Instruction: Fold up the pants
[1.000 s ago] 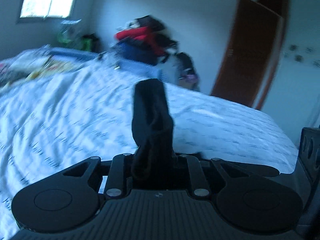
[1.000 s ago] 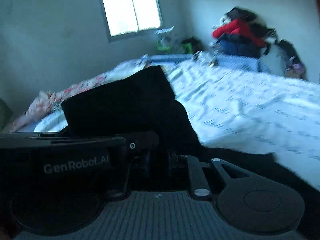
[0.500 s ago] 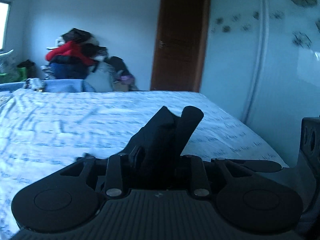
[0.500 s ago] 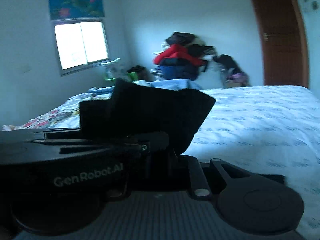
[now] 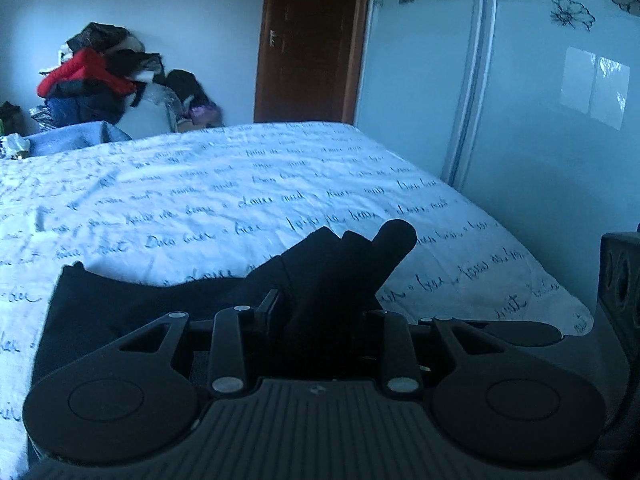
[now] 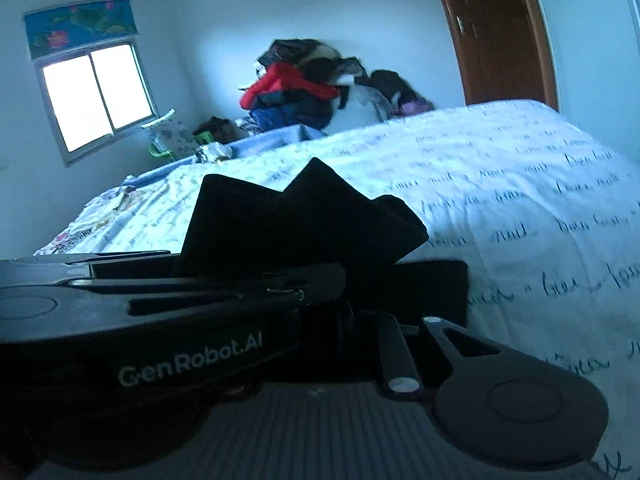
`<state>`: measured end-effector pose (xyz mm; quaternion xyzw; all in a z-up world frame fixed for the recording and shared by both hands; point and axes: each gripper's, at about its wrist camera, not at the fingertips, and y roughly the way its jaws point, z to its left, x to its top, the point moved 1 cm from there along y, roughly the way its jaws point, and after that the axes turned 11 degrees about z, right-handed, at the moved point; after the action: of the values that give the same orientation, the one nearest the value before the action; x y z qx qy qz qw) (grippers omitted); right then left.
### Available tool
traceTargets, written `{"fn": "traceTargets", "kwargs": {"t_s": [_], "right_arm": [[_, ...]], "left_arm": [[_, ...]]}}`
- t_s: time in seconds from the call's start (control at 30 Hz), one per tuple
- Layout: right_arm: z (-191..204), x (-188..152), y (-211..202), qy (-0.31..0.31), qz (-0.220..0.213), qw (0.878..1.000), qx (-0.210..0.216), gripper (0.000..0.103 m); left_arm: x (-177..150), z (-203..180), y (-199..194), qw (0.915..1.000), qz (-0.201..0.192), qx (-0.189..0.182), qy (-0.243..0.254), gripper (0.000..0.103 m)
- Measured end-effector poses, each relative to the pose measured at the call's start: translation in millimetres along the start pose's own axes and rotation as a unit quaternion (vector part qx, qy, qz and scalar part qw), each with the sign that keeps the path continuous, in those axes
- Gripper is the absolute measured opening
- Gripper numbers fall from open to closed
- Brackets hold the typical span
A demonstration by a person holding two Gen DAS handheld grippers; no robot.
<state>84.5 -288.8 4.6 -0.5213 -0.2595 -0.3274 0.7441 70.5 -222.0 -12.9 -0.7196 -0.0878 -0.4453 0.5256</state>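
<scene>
The black pants [image 5: 132, 304] lie partly on the white bed sheet [image 5: 240, 184] with script print. My left gripper [image 5: 320, 312] is shut on a bunched fold of the pants that sticks up between its fingers. In the right wrist view my right gripper [image 6: 344, 312] is shut on another fold of the pants [image 6: 304, 216], which stands up in front of the camera. The left gripper's body [image 6: 140, 320] lies close on its left and hides the right gripper's left finger. Both grippers are low over the bed's near edge.
A pile of clothes [image 5: 96, 76] sits against the far wall beyond the bed. A brown door [image 5: 312, 40] stands at the back, a white wardrobe [image 5: 540, 100] with flower decals to the right. A window [image 6: 96, 96] is at the far left.
Both grippers have swung to the right and come down toward the bed with the pants in them. More of the pants now rests flat on the sheet.
</scene>
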Motion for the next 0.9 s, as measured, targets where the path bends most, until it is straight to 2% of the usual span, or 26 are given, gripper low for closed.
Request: {"fn": "traceTargets", "kwargs": {"t_s": [0.3,0.43,0.47,0.53,0.6,0.67,0.7,0.77,0.8,0.83,0.87,0.9], "right_arm": [[-16,-24,-13,0.012,0.018,1.000,-0.018,0.018],[-30,-35,-37,0.019,0.032,0.999,-0.021,0.029],[-35,-39,-49,0.018,0.033,0.999,-0.031,0.029],[-46,-44,-75,0.018,0.030,0.997,-0.064,0.029],[-57,-47,-108,0.015,0.022,0.994,-0.102,0.029],[-64,-44,-144,0.007,0.001,0.989,-0.150,0.030],[-64,-43,-162,0.004,-0.014,0.984,-0.176,0.033],[-65,-35,-196,-0.002,-0.062,0.969,-0.239,0.046],[-62,-30,-211,-0.004,-0.094,0.959,-0.266,0.063],[-58,-26,-220,-0.008,-0.120,0.954,-0.275,0.074],[-53,-22,-225,-0.019,-0.148,0.953,-0.265,0.076],[-50,-18,-222,-0.031,-0.157,0.957,-0.242,0.077]], "left_arm": [[-7,-7,11,0.9992,0.022,-0.026,0.019,0.036],[-12,-3,20,0.9981,0.042,-0.043,0.017,0.035],[-12,-4,21,0.9979,0.044,-0.045,0.018,0.035],[-13,-5,19,0.9975,0.045,-0.048,0.025,0.040],[-12,-4,15,0.9958,0.048,-0.076,0.018,0.057],[-12,-3,8,0.9935,0.046,-0.104,0.013,0.066],[-12,-2,4,0.9925,0.050,-0.111,0.014,0.069],[-10,0,-1,0.9919,0.058,-0.111,0.019,0.071],[-9,5,-5,0.9922,0.060,-0.108,0.018,0.073],[-7,11,-9,0.9929,0.061,-0.101,0.015,0.073],[-5,18,-13,0.9940,0.058,-0.092,0.009,0.075],[-3,29,-17,0.9954,0.050,-0.081,0.002,0.078]]}}
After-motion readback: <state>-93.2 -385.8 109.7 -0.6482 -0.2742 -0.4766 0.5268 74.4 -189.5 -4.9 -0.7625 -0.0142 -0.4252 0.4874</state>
